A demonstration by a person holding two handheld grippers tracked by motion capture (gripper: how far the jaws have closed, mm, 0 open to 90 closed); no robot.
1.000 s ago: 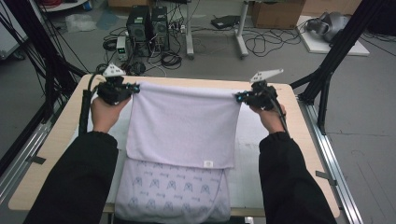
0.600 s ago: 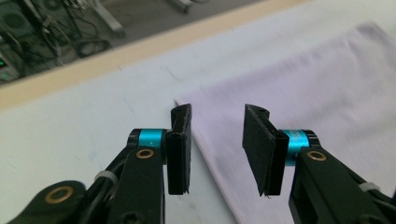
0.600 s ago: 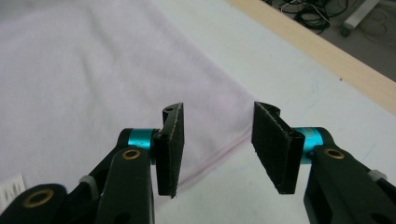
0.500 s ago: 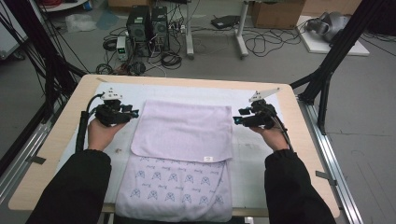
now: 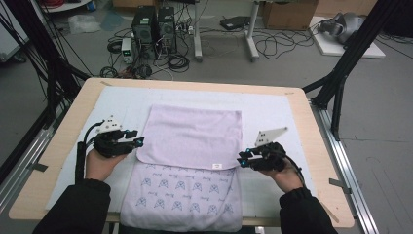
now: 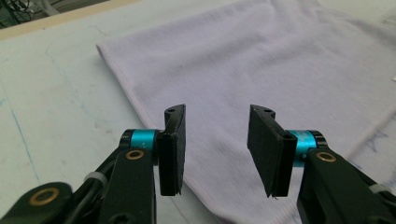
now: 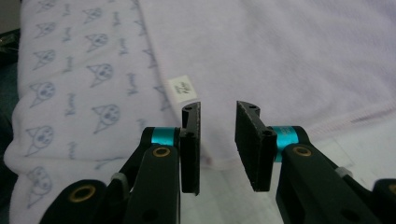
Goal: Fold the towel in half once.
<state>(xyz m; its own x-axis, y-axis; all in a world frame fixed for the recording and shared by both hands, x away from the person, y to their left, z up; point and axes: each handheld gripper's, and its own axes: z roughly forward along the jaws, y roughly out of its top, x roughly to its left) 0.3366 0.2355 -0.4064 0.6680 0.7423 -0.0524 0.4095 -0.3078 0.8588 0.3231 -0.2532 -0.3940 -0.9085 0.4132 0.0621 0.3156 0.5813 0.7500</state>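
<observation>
While my left gripper (image 5: pixel 136 142) fingers (image 6: pixel 172 148) have just been opening and my right gripper (image 5: pixel 242 159) fingers (image 7: pixel 190 148) closing, both pairs stand apart with nothing between them. I see the folded lilac towel (image 5: pixel 195 141) at frame centre, flat on the surface (image 5: pixel 302 126), its printed half toward the bottom.

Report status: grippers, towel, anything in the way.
Left hand-held gripper open, right hand-held gripper open, nothing between jaws. Towel lies folded over on the mat, released. Nothing in the way.
</observation>
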